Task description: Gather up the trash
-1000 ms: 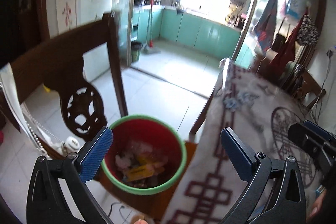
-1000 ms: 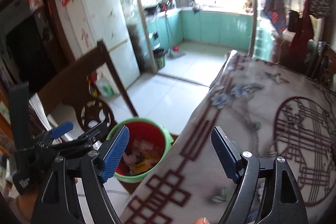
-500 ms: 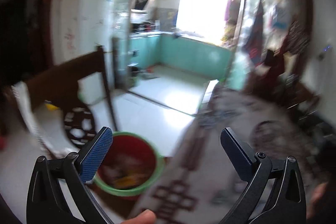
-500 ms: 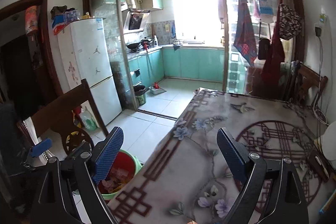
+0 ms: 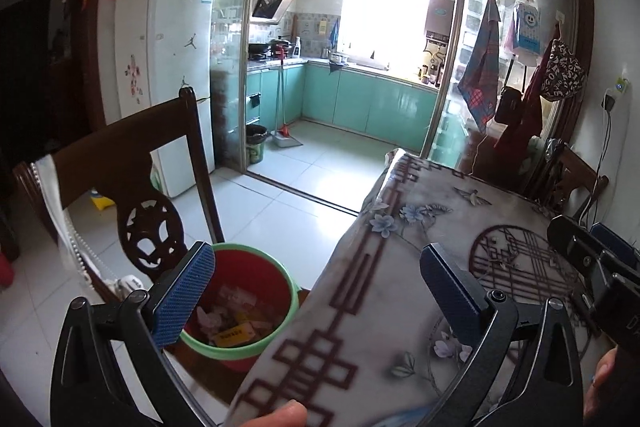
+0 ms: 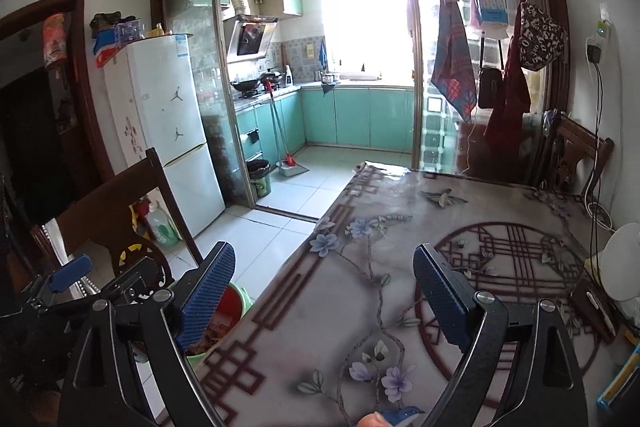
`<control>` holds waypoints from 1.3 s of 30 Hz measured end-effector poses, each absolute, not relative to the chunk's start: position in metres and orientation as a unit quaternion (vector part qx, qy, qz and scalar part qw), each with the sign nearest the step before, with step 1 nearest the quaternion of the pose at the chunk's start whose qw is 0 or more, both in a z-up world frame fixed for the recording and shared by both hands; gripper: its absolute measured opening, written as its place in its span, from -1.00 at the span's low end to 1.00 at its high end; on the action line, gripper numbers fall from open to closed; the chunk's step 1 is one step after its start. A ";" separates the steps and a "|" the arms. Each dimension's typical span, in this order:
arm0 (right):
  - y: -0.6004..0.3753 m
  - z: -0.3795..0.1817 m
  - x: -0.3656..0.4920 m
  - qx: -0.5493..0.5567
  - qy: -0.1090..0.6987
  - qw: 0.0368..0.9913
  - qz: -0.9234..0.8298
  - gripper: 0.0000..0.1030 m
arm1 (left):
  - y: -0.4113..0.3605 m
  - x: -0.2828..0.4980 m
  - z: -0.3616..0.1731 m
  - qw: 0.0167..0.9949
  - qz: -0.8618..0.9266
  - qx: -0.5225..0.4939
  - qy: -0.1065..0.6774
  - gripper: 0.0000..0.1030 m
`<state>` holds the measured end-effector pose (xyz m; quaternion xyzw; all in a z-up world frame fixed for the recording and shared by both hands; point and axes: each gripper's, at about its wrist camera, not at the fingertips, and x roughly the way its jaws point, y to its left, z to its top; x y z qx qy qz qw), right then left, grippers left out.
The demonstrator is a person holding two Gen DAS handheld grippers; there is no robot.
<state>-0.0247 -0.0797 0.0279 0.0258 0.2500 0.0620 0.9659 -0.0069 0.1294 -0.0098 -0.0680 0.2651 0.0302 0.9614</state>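
**Both pairs of fingers empty, bin low off the table's left edge**

My left gripper (image 5: 316, 291) hangs over the left edge of the table (image 5: 400, 307), its blue ribbed fingers (image 5: 182, 297) spread wide with nothing between them. The red bin (image 5: 256, 283) with its green rim sits below and left of that edge, on a brown wooden seat by the look of it, tucked against the carved chair back (image 5: 152, 227). It lies down and to the left of my left fingers, closer to this hand than to the other. Inside it I see crumpled wrappers and a yellow packet (image 5: 234, 335); this trash is light, thin and crinkly.

My right gripper (image 6: 324, 295) is further in over the table, its fingers (image 6: 438, 301) also standing well apart and empty. From there the bin is only a sliver of red and green (image 6: 236, 301) past the left finger.

The table wears a glossy floral cover with dark red fretwork along its border, smooth and likely slippery. I see no loose scrap on its middle. Along the right edge lie a dark flat object (image 6: 592, 307) and a white rounded thing (image 6: 622, 259); I cannot tell whether either is trash. My judgement: any remaining piece would be nearer my right hand, and it would have to travel left to the bin.
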 end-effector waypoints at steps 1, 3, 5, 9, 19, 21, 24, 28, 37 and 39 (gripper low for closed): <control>-0.079 0.028 -0.024 0.025 0.250 0.966 0.061 0.77 | 0.128 -0.008 -0.010 0.962 0.030 -0.065 0.265 0.99; -0.082 0.027 -0.026 0.022 0.250 0.966 0.058 0.77 | 0.124 -0.009 -0.010 0.962 0.031 -0.057 0.265 0.99; -0.084 0.027 -0.027 0.019 0.253 0.965 0.058 0.77 | 0.120 -0.009 -0.009 0.962 0.029 -0.054 0.267 0.99; -0.088 0.027 -0.028 0.017 0.256 0.965 0.050 0.77 | 0.114 -0.009 -0.008 0.961 0.025 -0.056 0.270 0.99; -0.098 0.031 -0.025 0.018 0.258 0.965 0.039 0.77 | 0.107 -0.007 -0.005 0.961 0.029 -0.055 0.270 0.99; -0.099 0.031 -0.024 0.019 0.257 0.965 0.038 0.77 | 0.107 -0.007 -0.004 0.961 0.029 -0.055 0.270 0.99; -0.099 0.032 -0.024 0.018 0.257 0.965 0.038 0.77 | 0.106 -0.007 -0.004 0.961 0.028 -0.053 0.271 0.99; -0.099 0.031 -0.025 0.019 0.257 0.965 0.038 0.77 | 0.105 -0.006 -0.003 0.961 0.029 -0.052 0.271 0.99; -0.103 0.031 -0.023 0.020 0.259 0.965 0.035 0.77 | 0.104 -0.006 -0.003 0.961 0.029 -0.051 0.272 0.99; -0.104 0.031 -0.022 0.020 0.259 0.965 0.034 0.77 | 0.103 -0.005 -0.003 0.960 0.028 -0.050 0.273 0.99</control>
